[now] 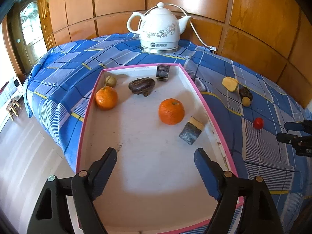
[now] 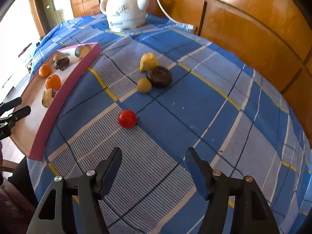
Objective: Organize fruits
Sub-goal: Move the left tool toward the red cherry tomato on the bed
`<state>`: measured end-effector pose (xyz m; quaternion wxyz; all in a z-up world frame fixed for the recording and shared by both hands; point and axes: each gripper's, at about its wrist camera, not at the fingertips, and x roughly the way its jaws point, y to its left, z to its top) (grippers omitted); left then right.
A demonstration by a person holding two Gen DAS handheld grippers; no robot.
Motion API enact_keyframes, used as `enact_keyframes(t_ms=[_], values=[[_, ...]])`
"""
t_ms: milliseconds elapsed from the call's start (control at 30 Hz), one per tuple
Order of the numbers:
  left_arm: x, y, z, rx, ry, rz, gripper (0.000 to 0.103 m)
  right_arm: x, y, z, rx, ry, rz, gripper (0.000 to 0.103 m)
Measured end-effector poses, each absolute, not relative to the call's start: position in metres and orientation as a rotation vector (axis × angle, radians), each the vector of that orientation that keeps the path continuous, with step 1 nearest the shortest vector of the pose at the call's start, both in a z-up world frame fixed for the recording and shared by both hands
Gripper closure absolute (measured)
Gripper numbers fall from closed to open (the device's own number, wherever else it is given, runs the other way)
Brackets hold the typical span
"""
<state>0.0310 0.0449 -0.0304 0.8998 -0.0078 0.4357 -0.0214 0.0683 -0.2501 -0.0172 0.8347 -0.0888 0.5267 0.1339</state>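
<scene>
Non-task items you have in view: white ceramic electric kettle (image 1: 159, 28) with floral print, upright on metal base at far edge of table, against wood-panelled wall (image 1: 253, 19). White power cord (image 2: 167, 13) runs from kettle to plug (image 2: 190, 27) lying on cloth. Blue plaid tablecloth (image 2: 195, 117) covers table. Small wooden stool (image 1: 13, 106) on pale floor, left of table. Glazed door (image 1: 29, 23) far left.

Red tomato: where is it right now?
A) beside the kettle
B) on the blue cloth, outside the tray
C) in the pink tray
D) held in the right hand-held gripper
B: the red tomato lies alone on the blue cloth, apart from the pink tray.
</scene>
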Motion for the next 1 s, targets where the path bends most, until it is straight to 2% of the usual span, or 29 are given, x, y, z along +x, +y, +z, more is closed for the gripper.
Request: enact_keyframes(t_ms=[1000], values=[[0.022,0.016,-0.024,0.103,0.856,-0.114,0.021,0.089,-0.313,-0.011,0.149,1.174,0.106,0.035]])
